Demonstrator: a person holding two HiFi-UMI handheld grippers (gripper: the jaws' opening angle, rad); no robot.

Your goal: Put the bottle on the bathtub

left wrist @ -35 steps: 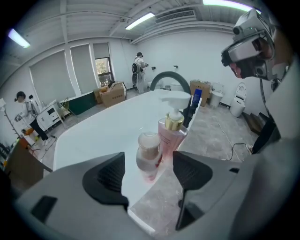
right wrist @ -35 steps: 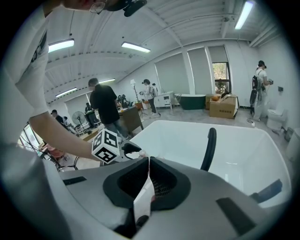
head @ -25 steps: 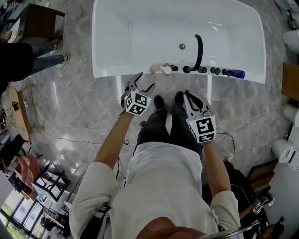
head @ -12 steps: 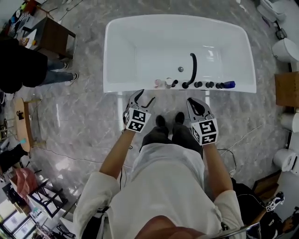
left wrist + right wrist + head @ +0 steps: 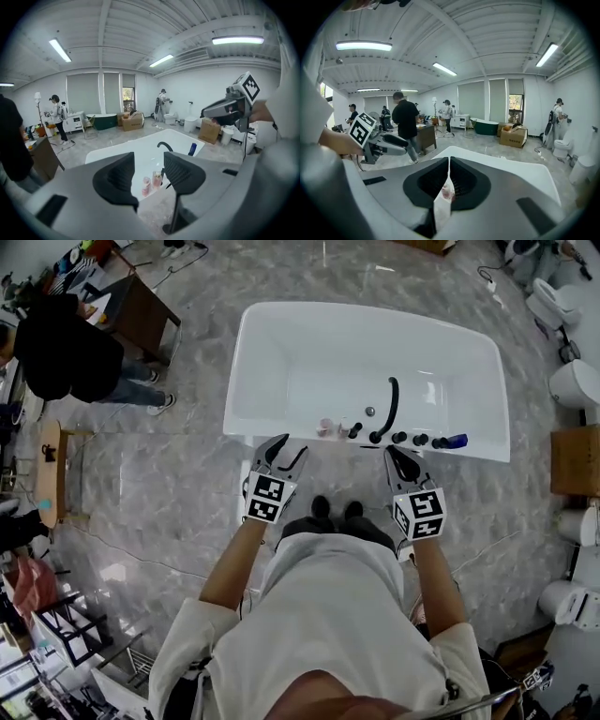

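Note:
The white bathtub (image 5: 272,343) stands in front of me. On its near rim stand two small pink bottles (image 5: 324,427), a black curved faucet (image 5: 388,407) with dark knobs, and a blue bottle (image 5: 457,440) at the right end. My left gripper (image 5: 286,449) hovers just short of the rim near the pink bottles, open and empty. In the left gripper view the pink bottles (image 5: 146,185) show between its spread jaws. My right gripper (image 5: 402,458) hangs below the knobs, its jaws closed together with nothing in them. Through their slit a pink bottle (image 5: 447,192) shows far off.
Marble floor surrounds the tub. A person in black (image 5: 66,352) stands by a brown desk (image 5: 145,320) at the left. Toilets (image 5: 574,385) and a cardboard box (image 5: 574,463) line the right side. A cable (image 5: 122,549) runs across the floor at left.
In the head view the tub has shrunk and slid lower and rightward, and more of the room shows. Both grippers stay in front of the rim, left open, right shut.

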